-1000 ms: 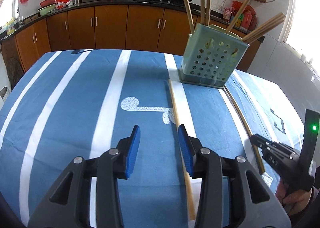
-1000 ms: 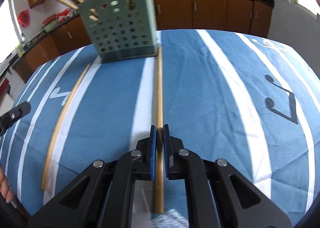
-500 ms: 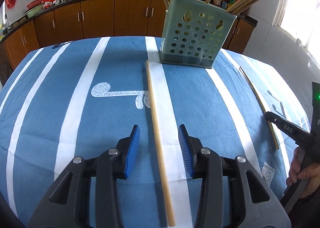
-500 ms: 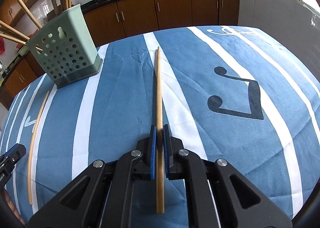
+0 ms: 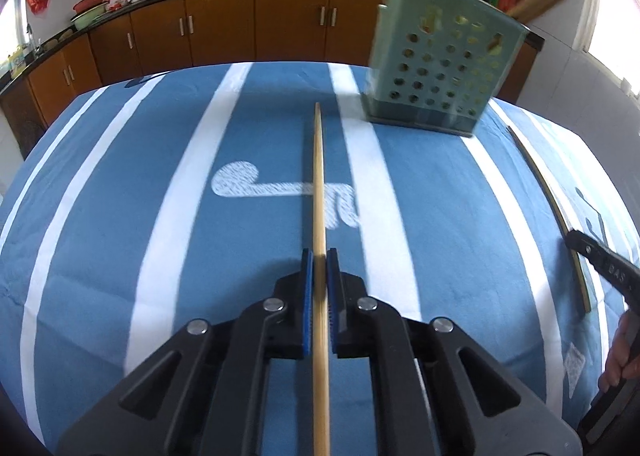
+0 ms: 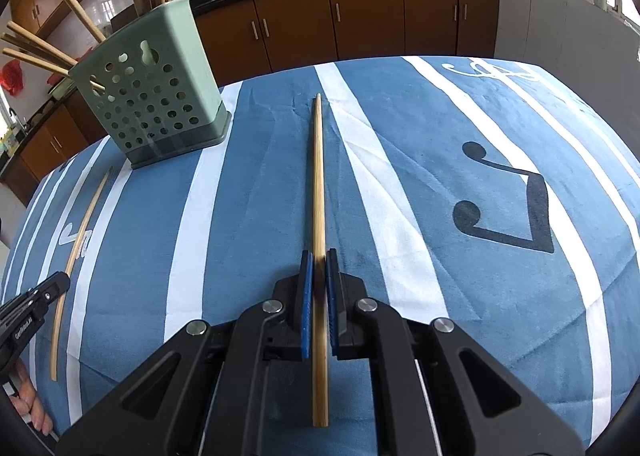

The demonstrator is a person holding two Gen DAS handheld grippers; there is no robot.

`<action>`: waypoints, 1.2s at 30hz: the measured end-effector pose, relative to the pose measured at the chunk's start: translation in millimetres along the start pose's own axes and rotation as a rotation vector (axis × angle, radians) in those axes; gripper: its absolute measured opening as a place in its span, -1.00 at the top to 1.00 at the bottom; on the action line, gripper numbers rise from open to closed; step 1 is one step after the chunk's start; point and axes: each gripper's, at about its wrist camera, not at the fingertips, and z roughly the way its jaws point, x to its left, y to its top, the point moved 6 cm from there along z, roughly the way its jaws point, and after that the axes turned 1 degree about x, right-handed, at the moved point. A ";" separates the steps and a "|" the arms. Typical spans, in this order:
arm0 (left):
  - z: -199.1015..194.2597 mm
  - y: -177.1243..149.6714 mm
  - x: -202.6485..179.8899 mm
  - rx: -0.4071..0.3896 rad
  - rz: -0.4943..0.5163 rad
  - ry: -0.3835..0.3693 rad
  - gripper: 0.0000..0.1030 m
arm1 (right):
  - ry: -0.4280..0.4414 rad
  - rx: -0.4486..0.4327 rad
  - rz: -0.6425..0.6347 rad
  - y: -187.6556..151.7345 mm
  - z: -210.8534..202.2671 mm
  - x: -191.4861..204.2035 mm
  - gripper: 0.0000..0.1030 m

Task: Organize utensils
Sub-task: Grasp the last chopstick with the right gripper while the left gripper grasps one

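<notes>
Jaws of my left gripper [image 5: 319, 276] and right gripper [image 6: 319, 276] each pinch one chopstick [image 5: 319, 191] [image 6: 318, 175] tight.

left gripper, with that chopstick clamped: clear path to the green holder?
Probably yes. The left gripper is shut on a chopstick whose tip points just left of the green holder. Only bare tablecloth lies between. Chopsticks already standing in the holder crowd its top, so the drop-in may be tight.

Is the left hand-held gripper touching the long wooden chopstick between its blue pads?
Touching. The left wrist view shows the left hand-held gripper with both pads pressed against the long wooden chopstick, no gap visible.
</notes>
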 end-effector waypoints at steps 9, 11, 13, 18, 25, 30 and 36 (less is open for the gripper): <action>14.2 22.1 21.2 -0.015 -0.053 -0.008 0.83 | -0.001 -0.002 -0.040 3.3 4.8 8.8 0.85; 14.1 22.3 21.2 -0.015 -0.057 -0.013 0.82 | -0.006 -0.001 -0.044 3.0 4.7 9.3 0.85; 14.2 22.4 21.8 -0.015 -0.063 -0.019 0.82 | -0.012 0.000 -0.049 3.2 4.8 10.6 0.85; 14.5 22.2 22.1 -0.015 -0.072 -0.030 0.81 | -0.015 0.000 -0.051 3.4 5.0 10.9 0.84; 14.2 21.9 22.2 -0.015 -0.076 -0.034 0.81 | -0.011 -0.003 -0.048 3.7 4.8 10.5 0.84; 14.3 21.7 22.7 -0.016 -0.083 -0.043 0.81 | -0.010 -0.003 -0.047 3.7 4.8 10.7 0.84; 14.7 22.0 22.3 -0.016 -0.082 -0.042 0.81 | -0.009 -0.003 -0.047 3.6 4.7 10.7 0.84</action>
